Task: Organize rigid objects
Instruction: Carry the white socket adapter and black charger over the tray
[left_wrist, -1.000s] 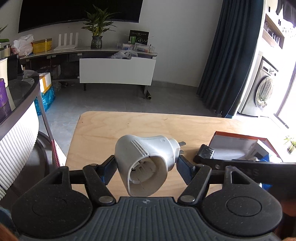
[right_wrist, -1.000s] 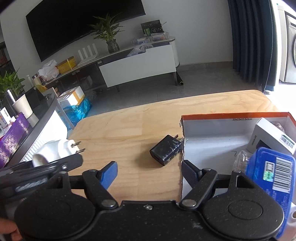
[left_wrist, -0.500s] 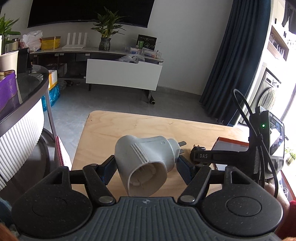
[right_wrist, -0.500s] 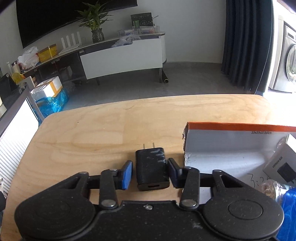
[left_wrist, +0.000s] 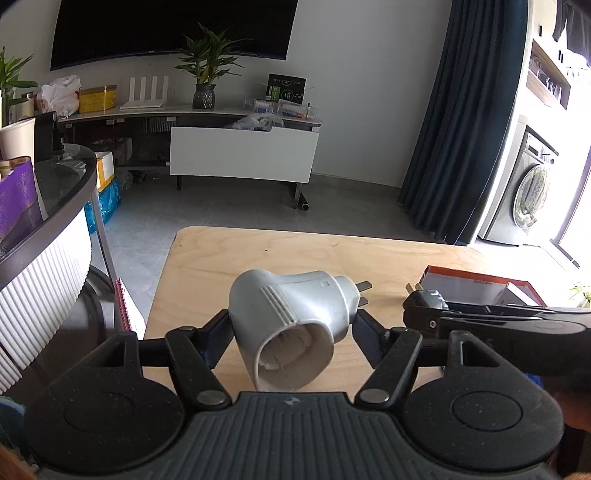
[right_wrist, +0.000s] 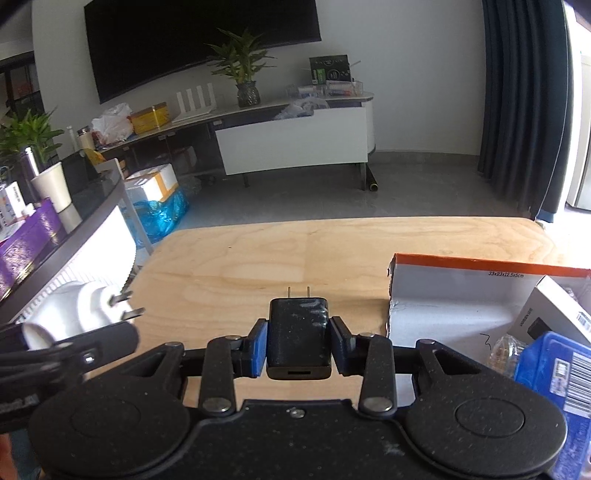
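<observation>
In the left wrist view my left gripper (left_wrist: 291, 332) is shut on a white plug adapter (left_wrist: 291, 328), prongs pointing away, held above the wooden table (left_wrist: 258, 254). In the right wrist view my right gripper (right_wrist: 298, 345) is shut on a black USB charger (right_wrist: 298, 339), its two prongs pointing forward, just above the table (right_wrist: 295, 254). The white plug adapter (right_wrist: 77, 314) shows at the left edge there, and the black charger (left_wrist: 424, 299) with the right gripper shows at the right of the left wrist view. An orange-rimmed cardboard box (right_wrist: 461, 284) sits right of the charger.
The box (left_wrist: 476, 286) holds a white carton (right_wrist: 554, 314), a blue packet (right_wrist: 554, 369) and a clear item. A curved counter (left_wrist: 55, 229) with a purple box stands left of the table. Beyond lie grey floor and a TV cabinet (left_wrist: 243, 151).
My right gripper moved left over the black charger and closed on it, then lifted it slightly off the table. The left gripper kept hold of the white adapter, almost still.
</observation>
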